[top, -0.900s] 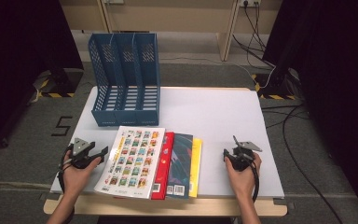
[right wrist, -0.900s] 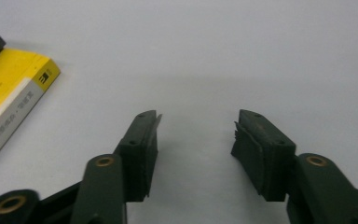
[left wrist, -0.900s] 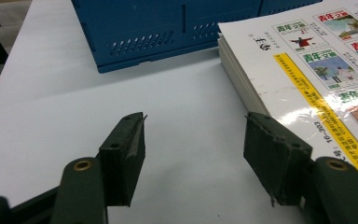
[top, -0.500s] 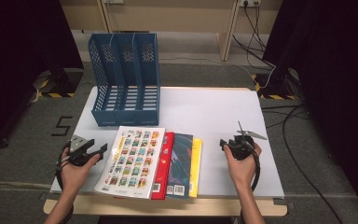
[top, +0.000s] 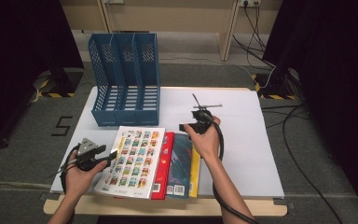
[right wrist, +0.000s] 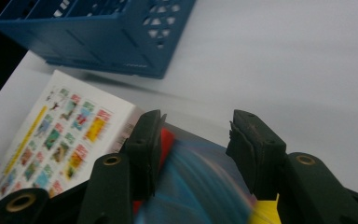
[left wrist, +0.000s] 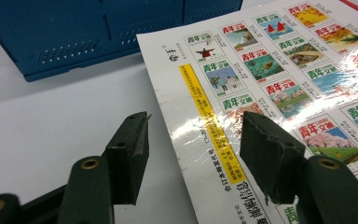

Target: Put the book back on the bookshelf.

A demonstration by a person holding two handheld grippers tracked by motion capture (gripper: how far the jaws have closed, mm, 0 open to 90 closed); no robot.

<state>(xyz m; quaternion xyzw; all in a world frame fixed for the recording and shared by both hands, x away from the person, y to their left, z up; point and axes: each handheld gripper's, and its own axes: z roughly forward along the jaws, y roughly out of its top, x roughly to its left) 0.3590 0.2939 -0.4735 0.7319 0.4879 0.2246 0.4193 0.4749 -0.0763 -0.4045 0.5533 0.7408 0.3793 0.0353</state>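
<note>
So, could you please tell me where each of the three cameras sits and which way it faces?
High view: above the person's side, looking forward and down at the table, blue file rack and books; both forearms show.
Left gripper view: rides the left hand-held gripper, looking along its open jaws at the white magazine.
Right gripper view: rides the right hand-held gripper, open over the teal book.
All three share the rack and magazine.

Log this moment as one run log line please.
left gripper: open, straddling white magazine edge | right gripper: open, over teal book | file rack: empty
</note>
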